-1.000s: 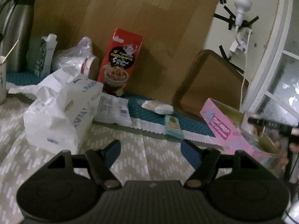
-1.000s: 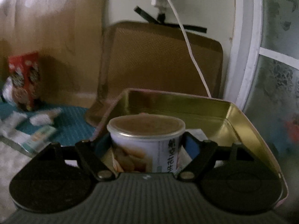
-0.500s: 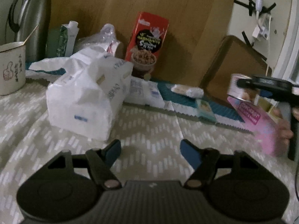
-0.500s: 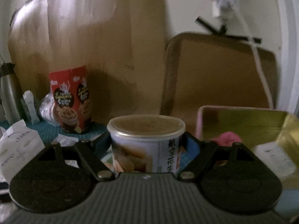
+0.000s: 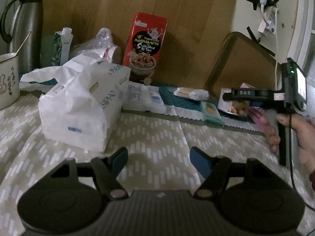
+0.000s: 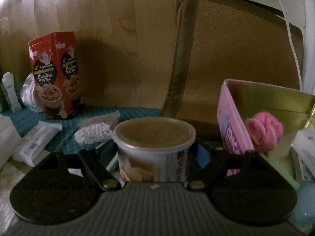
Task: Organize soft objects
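- The right gripper (image 6: 155, 153) is clamping a round white snack tub with a tan lid (image 6: 154, 137), just left of the open pink tin box (image 6: 234, 129).
- The left gripper (image 5: 158, 158) is hanging part-open and empty over the chevron-patterned surface (image 5: 157, 137), near the crumpled white plastic bag (image 5: 82, 106).

You have one red snack box (image 5: 146, 48), one lidded tub (image 6: 153, 149) and one pink tin (image 6: 234, 129). Far left stand one thermos (image 5: 29, 29) and one mug (image 5: 7, 80).

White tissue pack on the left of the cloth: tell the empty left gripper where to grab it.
Grip the white tissue pack across its narrow near end, one finger on each long side, coming in low from the front with the open left gripper. The soft wrapper is bulged and crumpled on top, so the flatter sides probably hold better.
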Action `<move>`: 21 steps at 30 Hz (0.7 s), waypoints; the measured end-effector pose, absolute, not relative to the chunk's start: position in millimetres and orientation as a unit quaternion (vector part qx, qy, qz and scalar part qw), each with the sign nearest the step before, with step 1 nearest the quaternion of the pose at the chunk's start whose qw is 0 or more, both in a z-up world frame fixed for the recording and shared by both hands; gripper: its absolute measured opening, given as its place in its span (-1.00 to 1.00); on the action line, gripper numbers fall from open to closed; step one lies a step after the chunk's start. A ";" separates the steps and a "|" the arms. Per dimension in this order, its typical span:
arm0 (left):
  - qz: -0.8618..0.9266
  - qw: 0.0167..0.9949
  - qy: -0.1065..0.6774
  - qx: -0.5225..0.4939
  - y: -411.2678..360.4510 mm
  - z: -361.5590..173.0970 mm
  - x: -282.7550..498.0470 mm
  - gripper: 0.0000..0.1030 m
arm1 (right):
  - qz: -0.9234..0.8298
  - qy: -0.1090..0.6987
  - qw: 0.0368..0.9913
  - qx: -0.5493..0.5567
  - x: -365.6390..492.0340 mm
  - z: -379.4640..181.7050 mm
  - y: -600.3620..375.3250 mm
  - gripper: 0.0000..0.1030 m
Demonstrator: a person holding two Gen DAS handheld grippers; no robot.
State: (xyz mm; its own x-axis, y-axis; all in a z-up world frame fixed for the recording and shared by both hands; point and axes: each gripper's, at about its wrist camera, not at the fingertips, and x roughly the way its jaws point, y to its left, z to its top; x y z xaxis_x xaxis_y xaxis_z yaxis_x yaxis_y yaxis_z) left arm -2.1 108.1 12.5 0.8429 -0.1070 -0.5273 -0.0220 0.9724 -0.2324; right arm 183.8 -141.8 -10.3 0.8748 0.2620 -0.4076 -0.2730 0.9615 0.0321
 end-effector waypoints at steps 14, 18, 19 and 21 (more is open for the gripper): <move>-0.020 0.953 0.276 -0.122 111.3 13.5 -4.7 0.43 | 0.149 0.198 0.969 -0.022 148.7 -23.2 -143.5 0.63; -0.020 0.951 0.279 -0.128 113.5 13.3 -5.1 0.44 | 0.164 0.199 0.966 -0.027 123.8 -24.1 -140.2 0.63; -0.020 0.951 0.280 -0.129 113.7 13.3 -4.9 0.44 | 0.168 0.198 0.965 -0.028 117.9 -24.5 -140.2 0.64; -0.019 0.951 0.279 -0.129 113.5 13.5 -5.1 0.44 | 0.179 0.198 0.963 -0.031 107.8 -25.3 -139.2 0.64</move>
